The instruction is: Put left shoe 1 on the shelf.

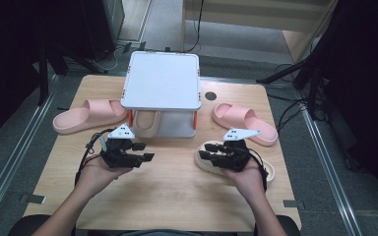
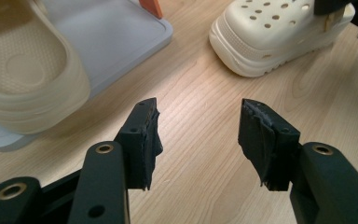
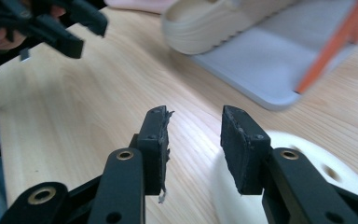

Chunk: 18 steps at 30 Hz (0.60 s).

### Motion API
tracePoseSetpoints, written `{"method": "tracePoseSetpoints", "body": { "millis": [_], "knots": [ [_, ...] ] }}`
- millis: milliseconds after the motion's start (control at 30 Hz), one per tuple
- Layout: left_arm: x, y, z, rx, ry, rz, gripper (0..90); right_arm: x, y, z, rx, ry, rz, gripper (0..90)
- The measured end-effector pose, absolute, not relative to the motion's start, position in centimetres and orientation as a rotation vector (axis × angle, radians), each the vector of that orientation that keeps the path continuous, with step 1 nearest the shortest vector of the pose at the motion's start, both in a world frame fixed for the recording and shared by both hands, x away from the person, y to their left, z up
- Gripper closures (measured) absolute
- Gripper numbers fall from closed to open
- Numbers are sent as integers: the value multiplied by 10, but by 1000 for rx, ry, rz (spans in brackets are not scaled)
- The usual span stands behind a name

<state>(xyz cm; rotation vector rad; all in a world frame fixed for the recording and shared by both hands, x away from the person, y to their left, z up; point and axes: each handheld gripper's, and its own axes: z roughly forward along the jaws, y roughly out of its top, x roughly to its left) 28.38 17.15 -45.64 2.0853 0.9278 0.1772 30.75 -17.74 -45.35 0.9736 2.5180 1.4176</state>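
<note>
High view: one beige clog already sits on the lower shelf of the grey rack, so half the stowing looks done. Its cream mate lies on the surface under the right claw, whose jaws are released and empty. Left claw is spread and empty too. Both pink slides remain beside the rack.

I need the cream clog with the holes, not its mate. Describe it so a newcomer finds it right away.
Start at the grey two-level shoe rack at the back centre of the wooden table. Come forward and right to the tongs in the person's right hand; the cream perforated foam clog lies on bare wood right under them. Its mate sits inside the rack, and the other shoes are pink slides.
</note>
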Motion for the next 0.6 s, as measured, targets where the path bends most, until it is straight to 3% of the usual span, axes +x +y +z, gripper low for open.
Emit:
{"method": "tracePoseSetpoints", "body": {
  "millis": [600],
  "knots": [
    [310, 154, -467, 2121, 882, 111, 468, 283, -238, -446, 1159, 2346, 1338, 595]
  ]
}}
